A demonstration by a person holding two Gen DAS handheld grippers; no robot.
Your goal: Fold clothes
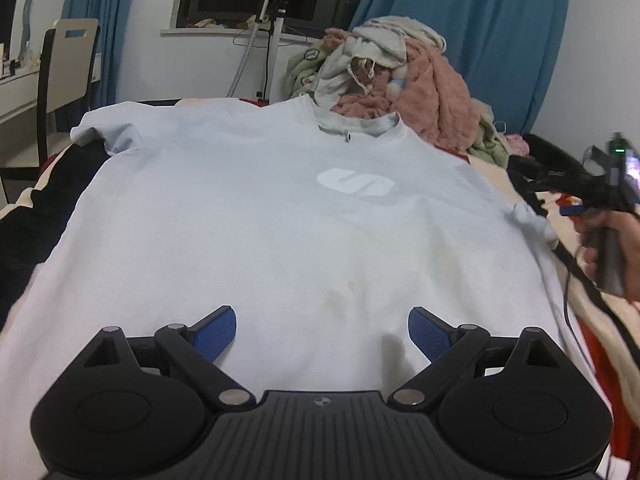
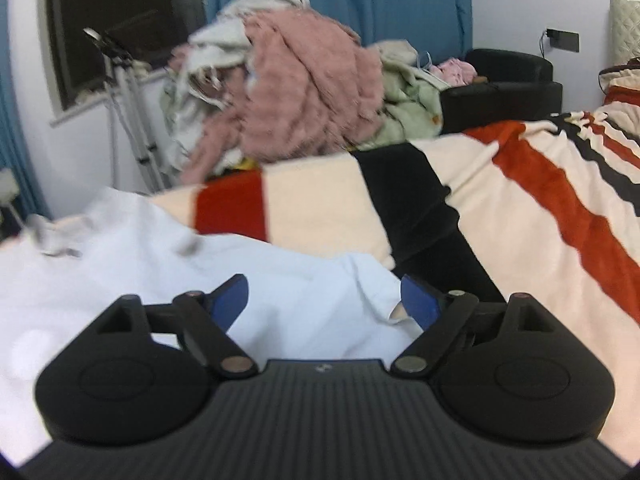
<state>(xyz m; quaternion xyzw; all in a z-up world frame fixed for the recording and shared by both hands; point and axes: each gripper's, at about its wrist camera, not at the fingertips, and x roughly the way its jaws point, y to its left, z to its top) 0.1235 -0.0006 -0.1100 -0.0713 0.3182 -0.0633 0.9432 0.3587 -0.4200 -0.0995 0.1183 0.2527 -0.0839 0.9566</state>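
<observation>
Handling T-shirt (image 1: 280, 208) flat on bed (image 2: 520, 208): light, limp, wrinkles easily | grab sleeve (image 2: 372, 280) at 3 o'clock, hem corners | left gripper (image 1: 322, 332) jaws released, empty | right gripper (image 2: 324, 300) jaws released, empty

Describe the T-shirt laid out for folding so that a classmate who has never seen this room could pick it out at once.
Find the bed with the red, black and cream striped blanket. At its near end, in front of the heap of pink and green laundry, the T-shirt lies spread flat, front up. It alone is smooth and pale blue-white, with a white logo on the chest.
</observation>
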